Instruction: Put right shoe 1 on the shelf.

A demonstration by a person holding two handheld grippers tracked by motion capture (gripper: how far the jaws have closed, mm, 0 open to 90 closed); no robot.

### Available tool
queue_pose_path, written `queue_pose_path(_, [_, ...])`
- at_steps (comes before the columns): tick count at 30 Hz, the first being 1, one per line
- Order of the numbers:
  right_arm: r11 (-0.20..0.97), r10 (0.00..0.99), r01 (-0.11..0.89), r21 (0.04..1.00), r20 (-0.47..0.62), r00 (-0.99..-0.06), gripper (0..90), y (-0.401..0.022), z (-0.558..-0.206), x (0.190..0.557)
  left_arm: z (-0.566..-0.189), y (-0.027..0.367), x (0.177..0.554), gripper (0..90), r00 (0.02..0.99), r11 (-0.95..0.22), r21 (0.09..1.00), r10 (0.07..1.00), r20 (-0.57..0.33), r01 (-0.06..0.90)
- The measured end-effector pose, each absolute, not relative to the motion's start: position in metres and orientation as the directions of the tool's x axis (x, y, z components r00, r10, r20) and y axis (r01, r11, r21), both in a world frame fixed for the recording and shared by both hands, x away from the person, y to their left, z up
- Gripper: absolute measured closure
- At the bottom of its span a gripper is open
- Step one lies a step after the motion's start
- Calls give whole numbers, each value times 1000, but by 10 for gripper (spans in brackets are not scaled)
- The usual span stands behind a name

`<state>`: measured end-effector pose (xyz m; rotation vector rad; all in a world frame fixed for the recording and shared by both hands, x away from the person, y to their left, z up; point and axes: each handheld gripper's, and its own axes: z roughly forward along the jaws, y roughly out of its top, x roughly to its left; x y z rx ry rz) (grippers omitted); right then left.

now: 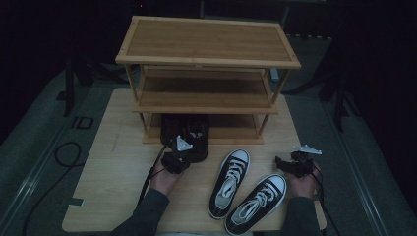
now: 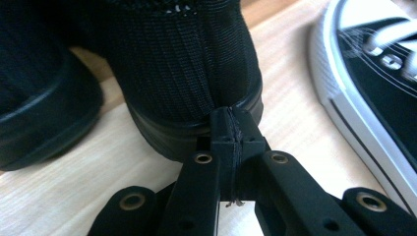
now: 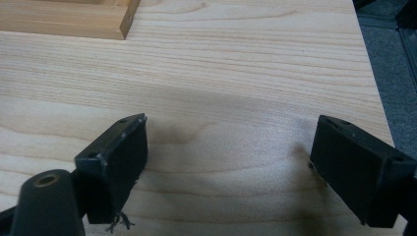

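Left gripper (image 2: 231,115): jaws pressed together, pinching the ribbed knit heel of a black shoe (image 2: 187,64) at the slatted bamboo rack's (image 1: 206,59) bottom shelf. Canvas sneakers (image 1: 246,189) lie alongside on the table (image 1: 118,162). Right gripper (image 3: 228,162): jaws wide apart, holding nothing, above pale woodgrain.

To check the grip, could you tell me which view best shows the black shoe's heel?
The left gripper view: the black shoe looms close, the left tongs shut on its heel fabric. The high view shows it small and dark at the rack's bottom shelf. The right gripper view adds nothing.
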<state>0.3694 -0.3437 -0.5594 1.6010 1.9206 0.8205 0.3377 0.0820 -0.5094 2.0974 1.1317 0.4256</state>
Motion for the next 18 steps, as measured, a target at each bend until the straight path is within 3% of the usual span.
queue_pose_path(18, [126, 983, 680, 722, -2, -181, 141, -343, -559, 370, -511, 80, 375, 894, 472, -320, 712, 881, -19, 625])
